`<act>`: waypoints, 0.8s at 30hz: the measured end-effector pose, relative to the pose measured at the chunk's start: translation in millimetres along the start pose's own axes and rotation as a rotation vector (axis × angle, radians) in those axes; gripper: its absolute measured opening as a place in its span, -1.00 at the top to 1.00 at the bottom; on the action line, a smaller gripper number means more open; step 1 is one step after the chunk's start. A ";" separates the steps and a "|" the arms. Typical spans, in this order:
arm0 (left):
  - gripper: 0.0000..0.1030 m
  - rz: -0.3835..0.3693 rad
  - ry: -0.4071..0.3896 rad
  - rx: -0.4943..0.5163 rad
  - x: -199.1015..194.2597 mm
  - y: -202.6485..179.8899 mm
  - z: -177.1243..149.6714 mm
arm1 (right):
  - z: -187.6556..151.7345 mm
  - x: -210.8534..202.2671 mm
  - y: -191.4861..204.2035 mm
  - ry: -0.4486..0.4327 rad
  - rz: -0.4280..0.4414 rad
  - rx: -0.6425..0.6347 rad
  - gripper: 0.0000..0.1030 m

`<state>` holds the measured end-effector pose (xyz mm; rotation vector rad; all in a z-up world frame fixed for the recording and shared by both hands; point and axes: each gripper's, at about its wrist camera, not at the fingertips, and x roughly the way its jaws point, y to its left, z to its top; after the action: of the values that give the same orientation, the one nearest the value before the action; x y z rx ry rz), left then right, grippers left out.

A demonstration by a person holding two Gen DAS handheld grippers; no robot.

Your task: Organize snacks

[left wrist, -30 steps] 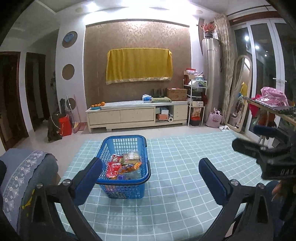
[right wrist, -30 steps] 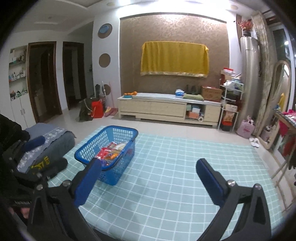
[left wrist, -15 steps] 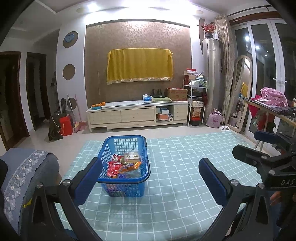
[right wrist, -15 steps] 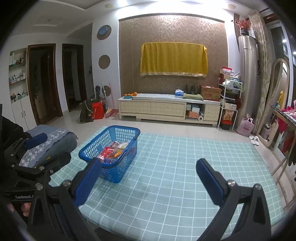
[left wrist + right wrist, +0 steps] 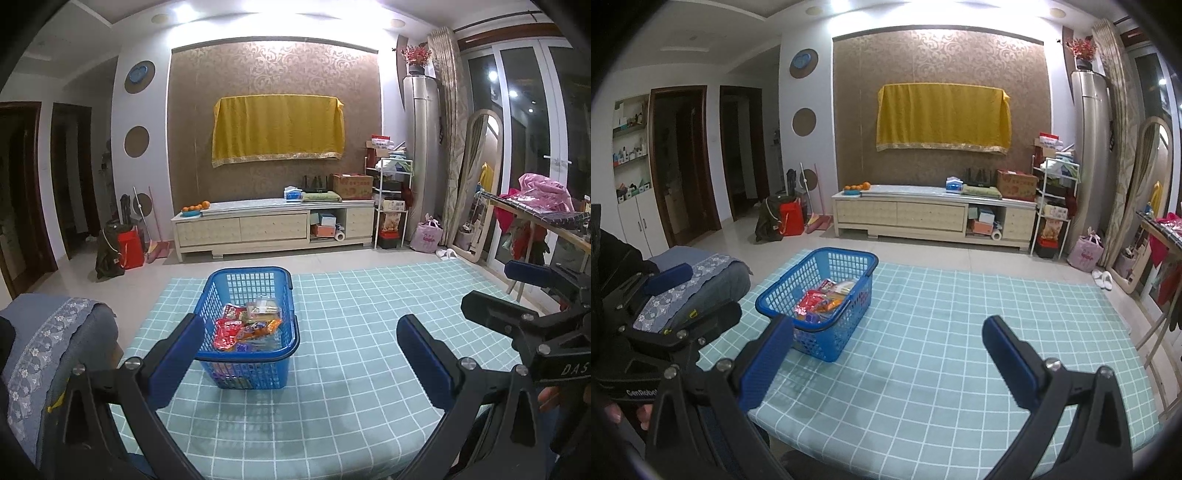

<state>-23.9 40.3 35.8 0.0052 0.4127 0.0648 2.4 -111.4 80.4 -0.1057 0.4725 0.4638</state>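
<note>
- Looking along the left gripper [image 5: 301, 345], its two blue-padded fingers [image 5: 177, 356] stand wide apart with nothing between them, held above the near edge of the teal checked table cover [image 5: 351, 369].
- A blue basket [image 5: 249, 325] sits on the cover ahead, left of centre, its near left corner behind the left finger; snack packets [image 5: 245, 328] in red, orange and pale wrappers lie inside it.
- At the right edge the right gripper [image 5: 517, 295] shows from the side, spread and empty.
- From the right wrist, the right gripper [image 5: 888, 349] is likewise wide open and holds nothing.
- The blue basket [image 5: 820, 299] stands to the left on the cover, just behind the left finger, snack packets [image 5: 822, 299] inside.
- The left gripper [image 5: 676, 295] shows at the far left beside a grey cushion [image 5: 698, 280].
</note>
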 end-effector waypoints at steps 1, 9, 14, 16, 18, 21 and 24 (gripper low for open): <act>-1.00 0.001 0.001 -0.003 -0.5 0.5 -0.7 | 0.0 0.5 0.1 0.001 0.000 0.001 -1.00; -1.00 -0.007 0.005 -0.014 -2.1 2.2 -0.1 | 1.4 -1.8 -0.9 -0.003 0.003 0.004 -1.00; -1.00 -0.008 0.001 -0.016 -5.0 2.8 0.2 | 1.7 -3.1 -1.2 -0.008 0.005 0.001 -1.00; -1.00 -0.009 0.003 -0.017 -5.3 3.1 -0.2 | 1.8 -3.5 -1.0 -0.010 0.006 0.000 -1.00; -1.00 -0.013 0.005 -0.023 -5.6 4.2 -0.1 | 1.7 -4.1 -0.4 -0.008 0.009 0.001 -1.00; -1.00 -0.010 0.005 -0.022 -6.0 4.4 0.0 | 1.6 -5.0 0.1 -0.010 0.011 -0.001 -1.00; -1.00 -0.003 0.005 -0.019 -6.7 4.2 0.3 | 1.9 -5.1 0.2 -0.010 0.012 -0.004 -1.00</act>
<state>-30.2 44.1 38.8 -0.0144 0.4173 0.0657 -1.0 -112.9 84.5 -0.1045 0.4630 0.4772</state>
